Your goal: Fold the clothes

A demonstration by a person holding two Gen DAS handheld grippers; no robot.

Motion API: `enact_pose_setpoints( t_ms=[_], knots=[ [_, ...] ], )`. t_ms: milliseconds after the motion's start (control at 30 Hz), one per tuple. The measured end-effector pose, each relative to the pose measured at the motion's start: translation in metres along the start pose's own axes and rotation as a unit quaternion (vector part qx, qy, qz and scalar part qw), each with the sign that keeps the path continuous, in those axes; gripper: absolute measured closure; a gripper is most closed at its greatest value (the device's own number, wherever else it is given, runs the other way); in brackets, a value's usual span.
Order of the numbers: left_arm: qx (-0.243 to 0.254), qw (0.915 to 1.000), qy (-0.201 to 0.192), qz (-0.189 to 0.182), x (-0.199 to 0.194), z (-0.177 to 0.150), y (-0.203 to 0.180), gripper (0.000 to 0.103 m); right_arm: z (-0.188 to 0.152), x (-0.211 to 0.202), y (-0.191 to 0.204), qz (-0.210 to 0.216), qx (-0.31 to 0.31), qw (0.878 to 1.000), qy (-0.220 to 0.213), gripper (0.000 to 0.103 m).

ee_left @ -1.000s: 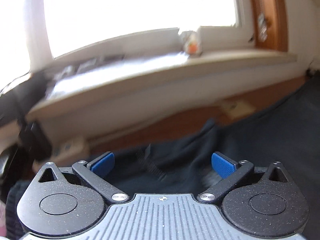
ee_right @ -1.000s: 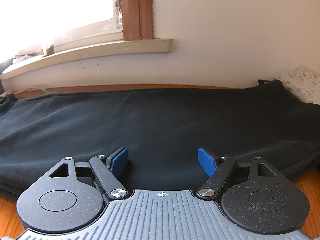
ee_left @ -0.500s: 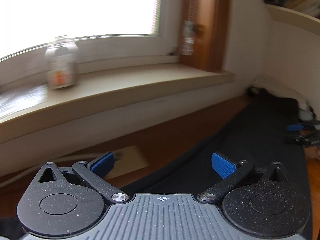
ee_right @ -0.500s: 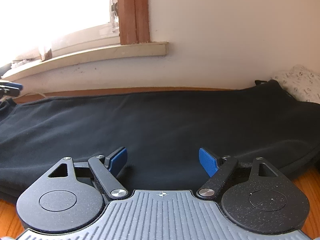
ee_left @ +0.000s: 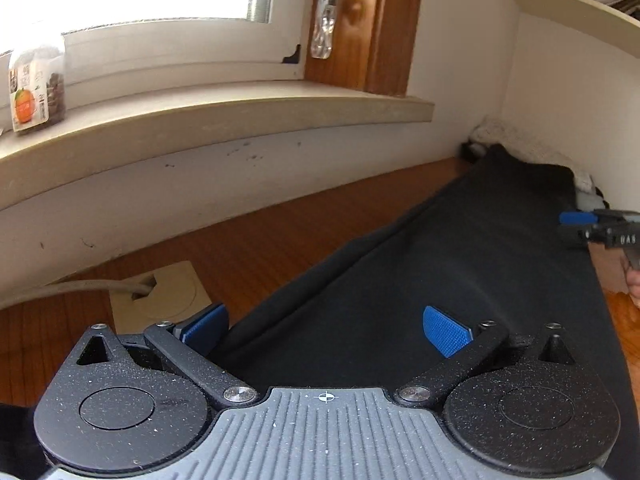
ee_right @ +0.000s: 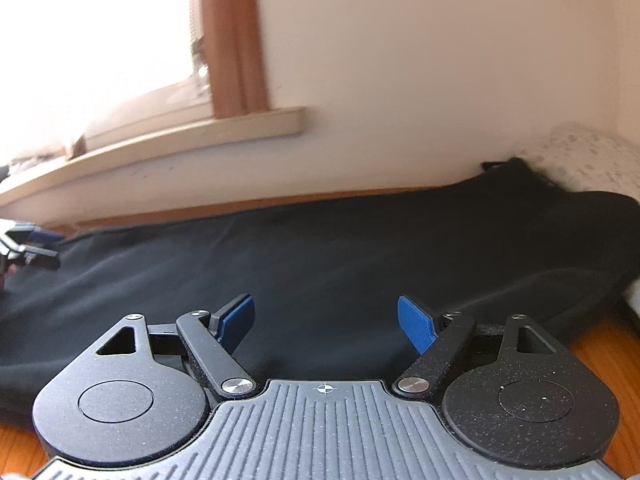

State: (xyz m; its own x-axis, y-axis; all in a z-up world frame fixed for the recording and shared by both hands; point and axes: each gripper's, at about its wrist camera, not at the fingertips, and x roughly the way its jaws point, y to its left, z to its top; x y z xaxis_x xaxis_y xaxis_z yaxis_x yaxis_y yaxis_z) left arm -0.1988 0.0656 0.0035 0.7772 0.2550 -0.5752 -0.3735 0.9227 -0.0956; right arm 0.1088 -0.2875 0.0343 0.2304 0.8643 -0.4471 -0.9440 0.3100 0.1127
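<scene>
A long black garment lies stretched flat on the wooden table, folded lengthwise. In the left wrist view my left gripper hovers open over its near end, the left pad above bare wood beside the cloth edge. The right gripper shows at the far right of that view, beside the garment's long edge. In the right wrist view the garment fills the middle, and my right gripper stands open above it with nothing between its pads. The left gripper appears small at the left edge.
A window sill with a jar runs along the wall behind the table. A beige cable plate with a cord sits in the table near the left gripper. A pale patterned cloth lies at the garment's far end.
The left gripper has swung right and sunk, from facing the window to looking along the garment's length. The right gripper has barely moved but tilted slightly; both stay open.
</scene>
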Motion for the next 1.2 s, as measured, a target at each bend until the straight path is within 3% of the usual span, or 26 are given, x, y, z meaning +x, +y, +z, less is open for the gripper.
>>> enact_pose_setpoints(
  t_ms=[33,200,367,500,700,833,1033,1100,1200],
  knots=[
    [0.000,1.0000,0.001,0.000,0.001,0.001,0.000,0.000,0.000,-0.004,-0.003,-0.008,0.004,1.000,-0.006,0.027],
    [-0.011,0.9999,-0.001,-0.010,-0.002,0.001,0.007,0.000,0.001,-0.027,-0.046,-0.104,0.030,0.994,-0.010,0.059],
    [-0.006,1.0000,0.001,-0.006,-0.003,0.002,0.006,0.000,0.015,-0.039,-0.099,-0.182,0.079,0.980,-0.010,0.060],
    [-0.005,1.0000,0.001,-0.006,-0.004,0.002,0.006,0.000,0.020,-0.035,-0.130,-0.185,0.145,0.972,-0.008,0.059],
    [-0.009,0.9999,0.002,-0.008,-0.004,0.002,0.006,0.000,0.016,-0.017,-0.147,-0.150,0.216,0.965,-0.006,0.059],
    [-0.010,0.9999,0.003,-0.007,-0.003,0.002,0.006,0.000,0.019,-0.008,-0.157,-0.172,0.230,0.958,-0.007,0.059],
    [-0.010,0.9999,0.004,-0.007,-0.003,0.003,0.006,0.000,0.023,0.007,-0.156,-0.166,0.224,0.960,-0.023,0.059],
    [-0.011,0.9999,0.004,-0.007,-0.003,0.002,0.006,0.000,0.025,0.005,-0.151,-0.166,0.201,0.964,-0.043,0.066],
    [-0.011,0.9999,0.005,-0.007,-0.003,0.002,0.007,0.000,0.029,0.006,-0.136,-0.183,0.147,0.970,-0.058,0.066]
  ],
)
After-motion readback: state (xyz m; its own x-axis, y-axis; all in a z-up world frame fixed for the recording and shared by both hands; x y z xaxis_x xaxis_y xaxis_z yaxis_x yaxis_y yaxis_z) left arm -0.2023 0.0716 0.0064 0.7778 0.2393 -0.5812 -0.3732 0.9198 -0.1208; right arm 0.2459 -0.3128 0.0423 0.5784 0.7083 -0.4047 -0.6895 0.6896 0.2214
